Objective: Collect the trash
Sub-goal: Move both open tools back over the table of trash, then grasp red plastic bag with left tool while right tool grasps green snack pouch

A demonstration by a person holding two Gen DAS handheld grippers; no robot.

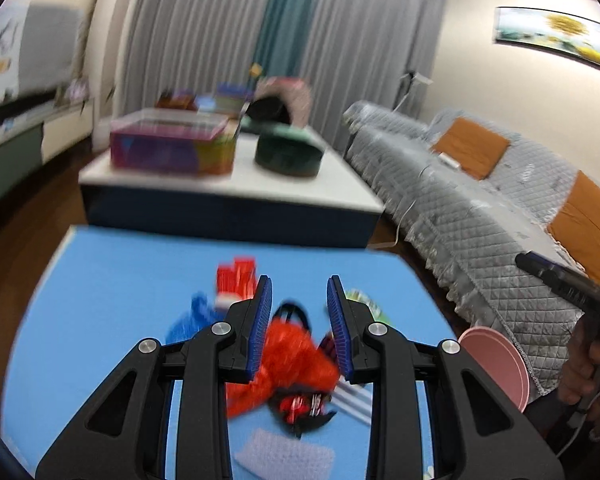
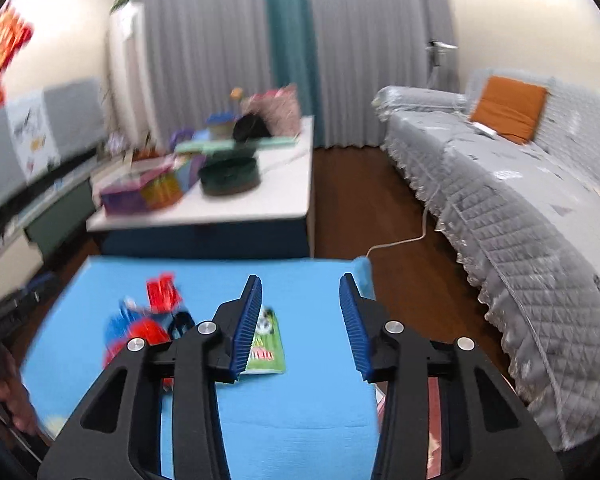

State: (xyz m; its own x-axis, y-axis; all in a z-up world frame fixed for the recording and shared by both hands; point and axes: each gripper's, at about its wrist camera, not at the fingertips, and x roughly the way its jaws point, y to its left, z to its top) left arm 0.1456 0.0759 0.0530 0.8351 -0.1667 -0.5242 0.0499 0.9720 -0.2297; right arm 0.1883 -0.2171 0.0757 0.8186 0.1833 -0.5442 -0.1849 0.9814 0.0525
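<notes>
Several pieces of trash lie on a blue mat. In the left wrist view my left gripper is open above a crumpled red wrapper, which shows between its pads. A red packet, a blue wrapper, a green packet and a pale bubble sheet lie around it. In the right wrist view my right gripper is open and empty over the mat. The green packet lies by its left finger. The red packet and red wrapper lie further left.
A pink round bin stands off the mat's right edge. Beyond the mat is a low white table with a dark green round box and a colourful box. A grey covered sofa runs along the right.
</notes>
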